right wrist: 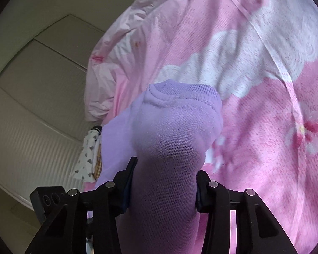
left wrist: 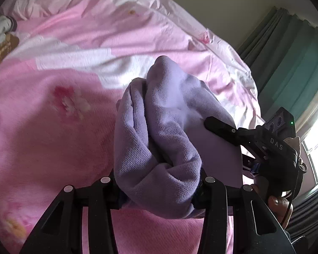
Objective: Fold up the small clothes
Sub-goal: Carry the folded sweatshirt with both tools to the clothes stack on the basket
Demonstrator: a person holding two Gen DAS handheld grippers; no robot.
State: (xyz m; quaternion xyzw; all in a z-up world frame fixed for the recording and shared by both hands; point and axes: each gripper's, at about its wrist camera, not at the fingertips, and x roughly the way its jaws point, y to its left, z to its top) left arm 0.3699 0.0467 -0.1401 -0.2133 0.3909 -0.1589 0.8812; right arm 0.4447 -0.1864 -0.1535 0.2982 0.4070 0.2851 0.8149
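The letters "DAS" read in pale print on the black body of the right gripper (left wrist: 209,122), which reaches in from the right edge of the left wrist view, its one visible finger laid against the lilac sock (left wrist: 159,131); a person's fingertips (left wrist: 278,204) curl around its frame below a small green light. The left gripper (left wrist: 156,182) points forward over the pink floral blanket (left wrist: 42,127), its fingers clenched on a bunched, folded-over part of the sock, whose knit bulges up and out between them. In the right wrist view the right gripper (right wrist: 163,180) likewise clamps the lilac sock (right wrist: 169,131), which stands up between its fingers with the ribbed cuff at the top, held above the pink floral blanket (right wrist: 265,127). To the left, at the bed's edge, lies a white cloth with small dark prints (right wrist: 87,154), beside pale wardrobe panels (right wrist: 42,74). Green curtains (left wrist: 286,53) hang beside a bright window
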